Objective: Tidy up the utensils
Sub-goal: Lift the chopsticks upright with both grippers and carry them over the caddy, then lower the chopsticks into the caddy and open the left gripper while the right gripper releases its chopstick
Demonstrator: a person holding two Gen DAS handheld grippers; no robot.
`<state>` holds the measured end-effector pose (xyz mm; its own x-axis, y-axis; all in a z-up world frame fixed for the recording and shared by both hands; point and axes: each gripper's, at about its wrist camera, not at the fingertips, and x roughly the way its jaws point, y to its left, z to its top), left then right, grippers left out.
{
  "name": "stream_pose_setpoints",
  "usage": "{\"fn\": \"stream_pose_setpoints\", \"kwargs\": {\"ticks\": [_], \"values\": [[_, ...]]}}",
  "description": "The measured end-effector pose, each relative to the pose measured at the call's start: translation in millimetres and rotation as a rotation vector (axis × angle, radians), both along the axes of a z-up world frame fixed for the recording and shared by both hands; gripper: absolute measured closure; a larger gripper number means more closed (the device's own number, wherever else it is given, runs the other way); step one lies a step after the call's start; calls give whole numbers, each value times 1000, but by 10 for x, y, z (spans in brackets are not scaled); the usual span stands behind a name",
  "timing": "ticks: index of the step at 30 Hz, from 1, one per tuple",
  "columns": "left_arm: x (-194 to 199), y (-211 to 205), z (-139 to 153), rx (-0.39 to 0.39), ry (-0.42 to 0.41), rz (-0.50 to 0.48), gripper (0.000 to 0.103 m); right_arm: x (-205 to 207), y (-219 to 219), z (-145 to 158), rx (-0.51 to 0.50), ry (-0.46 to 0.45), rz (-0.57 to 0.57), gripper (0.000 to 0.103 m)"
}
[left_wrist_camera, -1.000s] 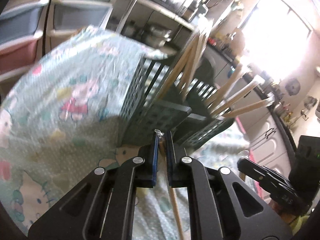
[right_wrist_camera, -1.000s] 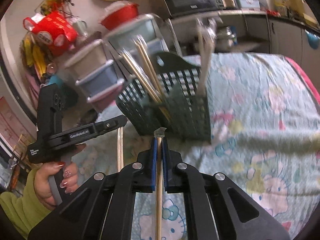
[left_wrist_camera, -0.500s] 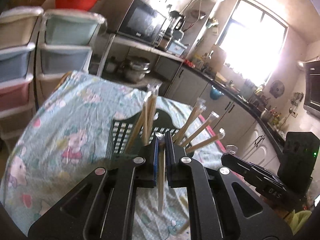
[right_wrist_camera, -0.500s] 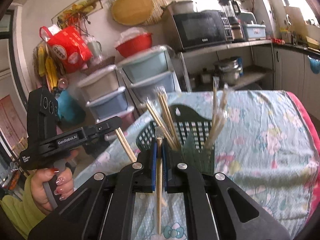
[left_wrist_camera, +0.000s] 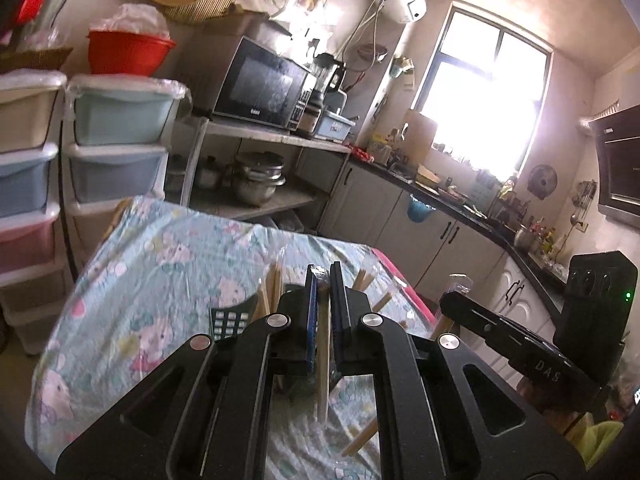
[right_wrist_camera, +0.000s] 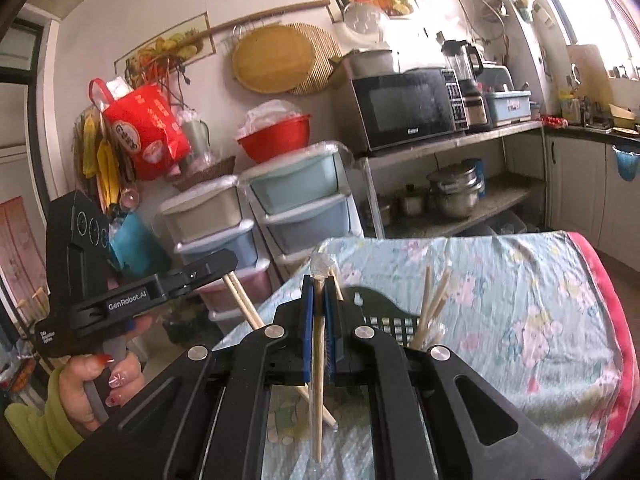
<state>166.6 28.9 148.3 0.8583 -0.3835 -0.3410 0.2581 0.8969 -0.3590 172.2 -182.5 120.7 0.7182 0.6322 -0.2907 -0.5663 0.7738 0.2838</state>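
- Since both grippers have lifted up and away from the green basket (right_wrist_camera: pixel 380 320), each one carries its own wooden chopstick pair, so these are not sorted yet.
- On the left, the left gripper (left_wrist_camera: pixel 323 320) squeezes a pale stick (left_wrist_camera: pixel 322 380) tight between its blue pads; the stick hangs down over the cloth.
- In the middle, the basket has lots of little square holes and holds thin wrapped sticks (right_wrist_camera: pixel 430 304) leaning outward.
- On the right, the right gripper (right_wrist_camera: pixel 319 320) pinches another smooth, straight stick (right_wrist_camera: pixel 318 392) the same way.
- The tablecloth (left_wrist_camera: pixel 160 264) looks soft, with cartoon pictures.
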Motion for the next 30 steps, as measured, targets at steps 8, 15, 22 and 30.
{"fn": "stream_pose_setpoints", "kwargs": {"ticks": [8,15,22,30], "values": [[13,26,236,16,-55,10,99,79,-7,196,33,-44,-19,98],[-3,102,411,30,-98,37,99,192,-73,386,57,-89,-54,98],[22,215,526,28,-128,82,99,299,-145,509,77,-119,-98,98],[117,306,541,40,-130,130,99,409,-143,541,66,-157,-156,98]]}}
